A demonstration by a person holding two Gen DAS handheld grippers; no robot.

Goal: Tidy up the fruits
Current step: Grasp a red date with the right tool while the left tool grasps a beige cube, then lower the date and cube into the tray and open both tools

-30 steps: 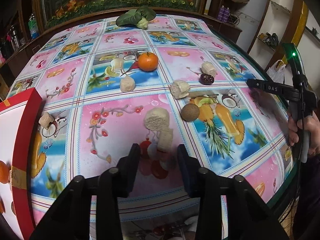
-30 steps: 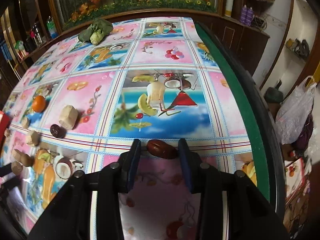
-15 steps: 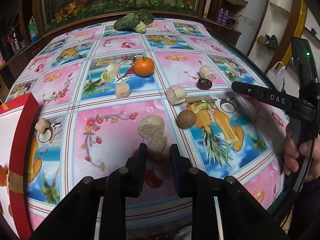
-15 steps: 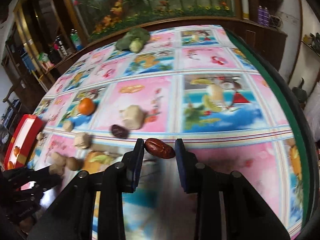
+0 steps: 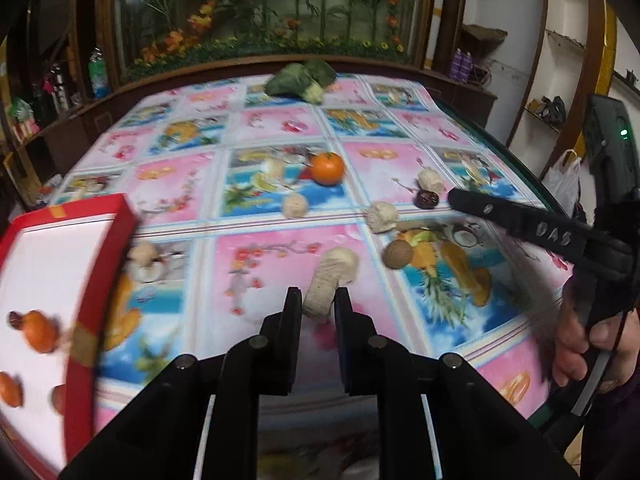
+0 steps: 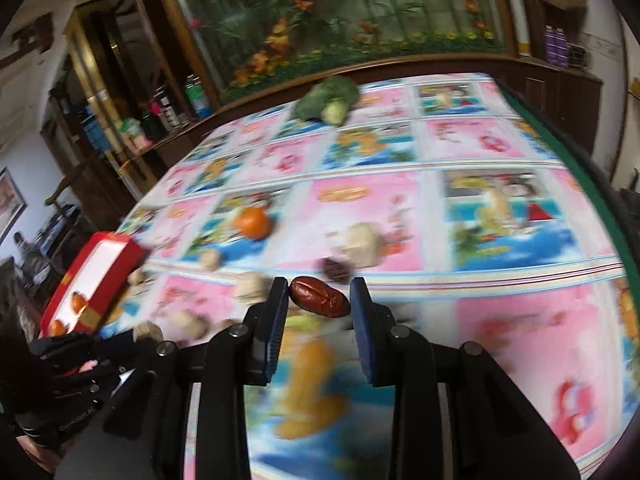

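- The left gripper has its jaws clenched on the lower end of a pale, rough, elongated fruit piece, which slants up and away from the pads toward the table's middle.
- The right gripper has its jaws grasping a glossy red date end to end, above the patterned table.
- Both loads seem bound for the red-rimmed box at the table's left, where orange fruits already lie on its white floor.
- To do it well: keep both grips firm, as the pale piece is held only near its tip and may pivot; lift it over the red rim, not against it.
- Loose pieces lie between here and the box: a pale lump just beside the rim, a brown round fruit, an orange.
- The two grippers sit near each other, so one should enter the box at a time; the table's green edge lies well to the right.
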